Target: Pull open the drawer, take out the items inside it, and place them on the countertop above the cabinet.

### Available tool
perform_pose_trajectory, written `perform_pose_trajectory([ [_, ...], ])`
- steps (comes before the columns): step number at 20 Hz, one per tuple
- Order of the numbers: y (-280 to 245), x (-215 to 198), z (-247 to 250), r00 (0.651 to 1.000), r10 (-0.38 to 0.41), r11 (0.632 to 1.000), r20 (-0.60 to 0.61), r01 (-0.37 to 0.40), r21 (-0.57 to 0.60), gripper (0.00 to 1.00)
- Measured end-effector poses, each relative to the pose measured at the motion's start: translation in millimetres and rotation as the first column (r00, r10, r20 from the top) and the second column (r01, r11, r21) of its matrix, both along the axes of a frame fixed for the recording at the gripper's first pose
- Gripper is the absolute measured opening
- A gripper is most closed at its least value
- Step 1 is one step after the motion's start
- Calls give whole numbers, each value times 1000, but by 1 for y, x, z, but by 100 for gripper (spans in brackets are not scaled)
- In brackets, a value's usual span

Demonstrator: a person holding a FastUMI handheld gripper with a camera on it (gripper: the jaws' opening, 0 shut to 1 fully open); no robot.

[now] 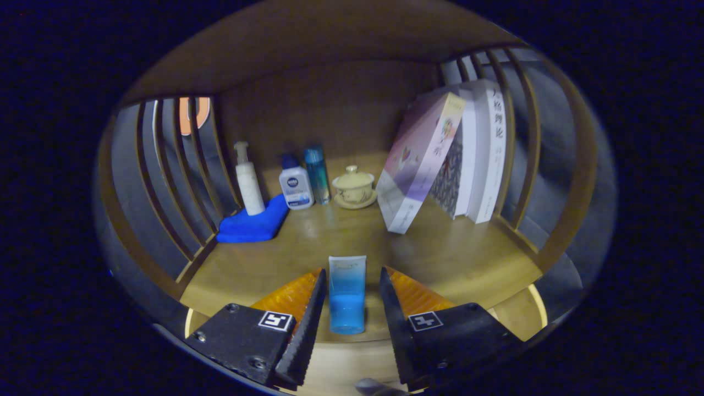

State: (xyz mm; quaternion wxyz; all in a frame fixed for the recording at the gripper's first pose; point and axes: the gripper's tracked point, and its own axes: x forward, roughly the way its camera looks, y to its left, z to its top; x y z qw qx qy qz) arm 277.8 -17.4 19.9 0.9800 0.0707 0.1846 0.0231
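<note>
Jaws (352, 291) stand open around our blue tube (347, 294), which seems set on the surface (451, 258); backing out carelessly, we judge, could topple it.

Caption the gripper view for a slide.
Open claw flanks a blue tube on the countertop, before bottles and leaning books.

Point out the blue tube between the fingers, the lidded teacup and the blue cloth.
blue tube (347, 294): gripper view, mid body.
lidded teacup (353, 188): gripper view, cup's side.
blue cloth (254, 225): gripper view, folded top.
</note>
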Motion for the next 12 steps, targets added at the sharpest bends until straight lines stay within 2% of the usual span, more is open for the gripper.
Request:
perform_pose_trajectory([
  [3,6,-38,31,988,57,997,140,-48,-63,100],
  [5,13,-70,49,966,95,992,239,-73,-101,98],
  [8,26,-132,69,913,154,986,377,-115,-124,98],
  [12,28,-204,78,857,148,984,494,-80,-157,98],
])
